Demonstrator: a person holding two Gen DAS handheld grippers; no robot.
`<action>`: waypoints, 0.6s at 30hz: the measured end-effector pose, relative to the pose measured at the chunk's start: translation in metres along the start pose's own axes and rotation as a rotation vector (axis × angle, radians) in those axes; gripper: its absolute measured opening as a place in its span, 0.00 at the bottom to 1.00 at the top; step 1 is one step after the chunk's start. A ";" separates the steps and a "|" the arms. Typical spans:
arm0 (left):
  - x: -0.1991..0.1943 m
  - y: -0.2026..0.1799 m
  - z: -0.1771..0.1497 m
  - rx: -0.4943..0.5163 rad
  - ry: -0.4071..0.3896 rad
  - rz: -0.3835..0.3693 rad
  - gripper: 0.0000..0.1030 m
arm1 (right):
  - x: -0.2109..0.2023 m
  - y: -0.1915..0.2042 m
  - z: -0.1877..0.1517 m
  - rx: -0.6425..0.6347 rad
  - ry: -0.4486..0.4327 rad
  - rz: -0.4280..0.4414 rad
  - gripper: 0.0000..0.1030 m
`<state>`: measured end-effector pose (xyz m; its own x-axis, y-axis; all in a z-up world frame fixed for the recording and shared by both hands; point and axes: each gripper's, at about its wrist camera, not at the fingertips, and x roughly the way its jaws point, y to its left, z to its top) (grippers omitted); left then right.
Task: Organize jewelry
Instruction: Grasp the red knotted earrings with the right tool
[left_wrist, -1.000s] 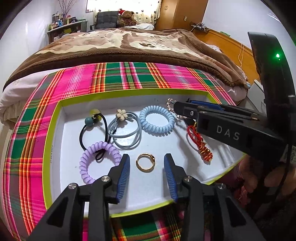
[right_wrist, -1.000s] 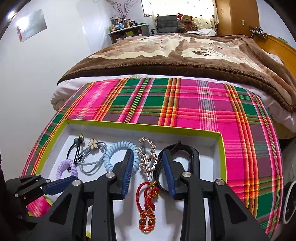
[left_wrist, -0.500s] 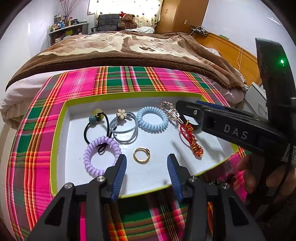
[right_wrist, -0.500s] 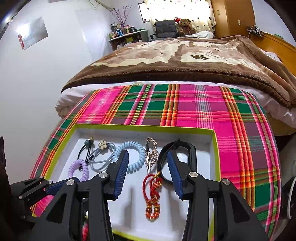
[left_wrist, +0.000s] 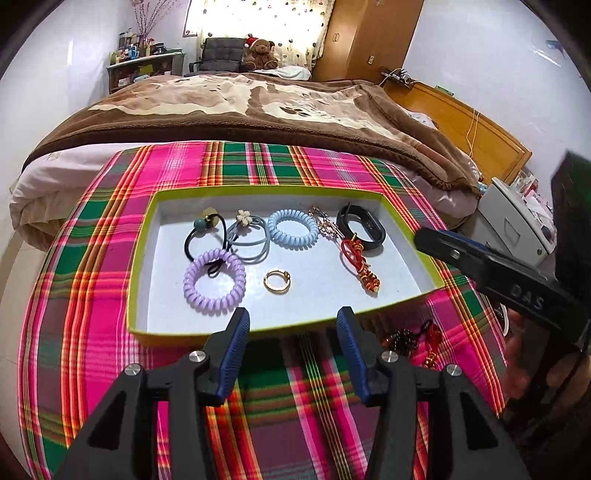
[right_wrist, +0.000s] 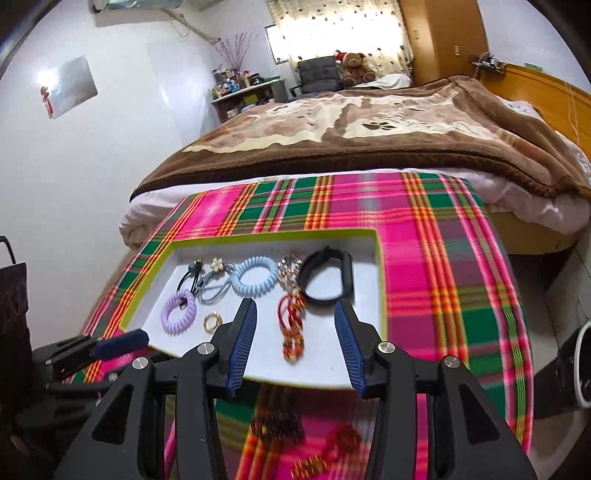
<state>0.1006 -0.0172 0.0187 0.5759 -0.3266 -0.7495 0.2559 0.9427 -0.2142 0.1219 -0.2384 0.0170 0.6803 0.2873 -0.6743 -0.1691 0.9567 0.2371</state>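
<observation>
A shallow white tray with a lime rim (left_wrist: 258, 190) lies on the plaid cloth. In it are a gold ring (left_wrist: 277, 281), a purple coil tie (left_wrist: 214, 281), a blue coil tie (left_wrist: 293, 229), a grey flower tie (left_wrist: 247, 236), a black bead tie (left_wrist: 201, 230), a sparkly chain (left_wrist: 325, 223), a black band (left_wrist: 360, 227) and a red knot charm (left_wrist: 362, 266). My left gripper (left_wrist: 292, 317) hovers over the tray's near rim, its jaws opening with nothing between them. My right gripper (right_wrist: 294, 306) is open and empty above the red knot charm (right_wrist: 291, 325).
A dark bead bracelet (left_wrist: 402, 339) and a red tassel charm (left_wrist: 430, 343) lie on the plaid cloth (left_wrist: 92, 295) just outside the tray's near right corner. A bed with a brown blanket (left_wrist: 240, 107) stands behind. The person's hand (left_wrist: 524, 354) holds the right gripper.
Both grippers have drawn back from inside the tray to its near edge and risen a little. Their jaws stand wider. The ring and the red knot stay lying in the tray.
</observation>
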 end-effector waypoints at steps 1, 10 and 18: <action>-0.002 0.000 -0.001 -0.003 -0.003 -0.002 0.50 | -0.004 -0.003 -0.003 0.007 -0.002 -0.005 0.44; -0.018 -0.003 -0.013 -0.007 -0.030 -0.024 0.50 | -0.021 -0.023 -0.054 0.104 0.067 -0.065 0.44; -0.012 -0.001 -0.029 -0.026 0.005 -0.040 0.50 | -0.011 -0.014 -0.079 0.090 0.111 -0.076 0.44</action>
<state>0.0707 -0.0124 0.0095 0.5617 -0.3634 -0.7433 0.2581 0.9305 -0.2599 0.0609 -0.2507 -0.0339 0.6052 0.2221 -0.7644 -0.0523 0.9693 0.2403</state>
